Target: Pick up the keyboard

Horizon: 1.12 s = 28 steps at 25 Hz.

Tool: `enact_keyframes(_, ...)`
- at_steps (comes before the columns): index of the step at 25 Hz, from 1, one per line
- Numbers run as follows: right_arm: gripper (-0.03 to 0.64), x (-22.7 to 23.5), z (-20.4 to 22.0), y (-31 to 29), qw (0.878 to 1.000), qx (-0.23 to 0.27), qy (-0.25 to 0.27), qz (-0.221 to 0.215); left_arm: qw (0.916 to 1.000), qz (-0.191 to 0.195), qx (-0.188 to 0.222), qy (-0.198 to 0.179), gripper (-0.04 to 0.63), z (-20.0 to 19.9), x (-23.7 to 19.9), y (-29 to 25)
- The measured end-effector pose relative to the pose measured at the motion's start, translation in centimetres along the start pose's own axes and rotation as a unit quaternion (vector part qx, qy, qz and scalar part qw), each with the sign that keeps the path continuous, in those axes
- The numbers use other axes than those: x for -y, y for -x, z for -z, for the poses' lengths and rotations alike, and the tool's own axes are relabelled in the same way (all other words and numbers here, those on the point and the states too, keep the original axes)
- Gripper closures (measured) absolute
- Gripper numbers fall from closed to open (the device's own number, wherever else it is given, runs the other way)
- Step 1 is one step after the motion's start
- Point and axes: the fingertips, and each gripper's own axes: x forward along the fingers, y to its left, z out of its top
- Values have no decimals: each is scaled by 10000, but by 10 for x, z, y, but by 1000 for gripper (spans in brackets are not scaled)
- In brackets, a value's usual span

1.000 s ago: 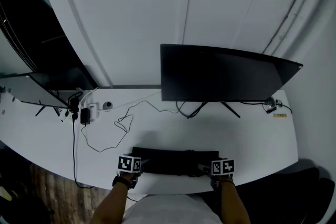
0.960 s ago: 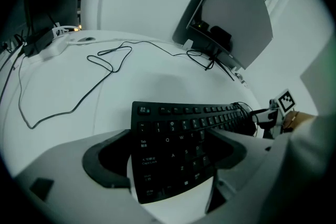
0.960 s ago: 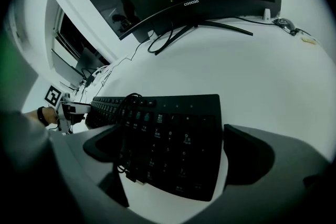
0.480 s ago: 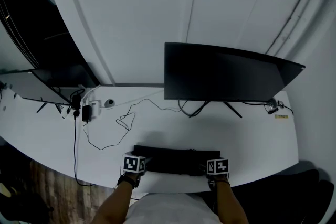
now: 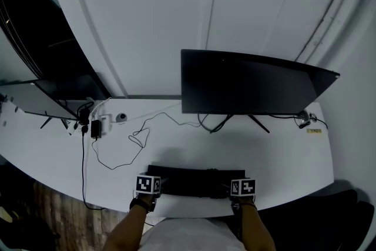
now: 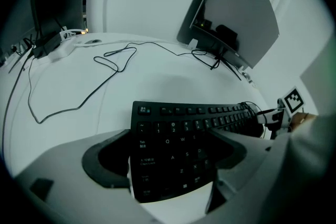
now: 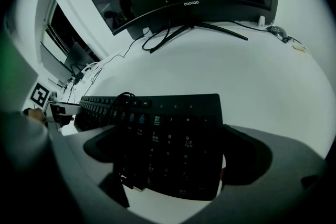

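A black keyboard (image 5: 194, 180) lies along the front of the white desk (image 5: 282, 156), just before its edge. My left gripper (image 5: 161, 183) straddles the keyboard's left end (image 6: 173, 134), both jaws pressed against its long sides. At the other end my right gripper (image 5: 230, 187) is closed over the number pad (image 7: 173, 128) in the same way. The keyboard's own black cable (image 7: 118, 99) is coiled on top of it, and its plug (image 7: 126, 181) hangs at the near edge. I cannot tell whether the keyboard is off the desk.
A wide black monitor (image 5: 252, 82) stands behind the keyboard on splayed legs. A second screen (image 5: 41, 100) sits at the far left beside a power adapter (image 5: 94, 128) and a looping thin cable (image 5: 117, 150). The desk's front edge runs right under both grippers.
Both grippers have drawn a little closer together along the keyboard's ends. The keyboard stays in about the same place near the front edge.
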Motion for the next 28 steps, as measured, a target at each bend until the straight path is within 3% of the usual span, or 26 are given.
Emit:
enact_keyframes(4,48,0,5,-3,9999,-133,19,-51,10000,-3,-45,37,186,2,-2,0)
enact_keyframes(9,119,3,14,4,9963,-481,627,-332,9998,147,-135,-25,186,3,-6,2)
enact_keyframes(14,120,0,19,7,9952,-613,306,-703,9986,241,-412,-228,186,8,-3,3)
enact_keyframes(20,142,0,13,8,9971,-297,-112,-693,9994,268,-204,50,189,5,-5,4)
enact_keyframes(28,114,-9,3,16,9967,83,-244,-774,9999,140,19,-52,190,-8,-8,13)
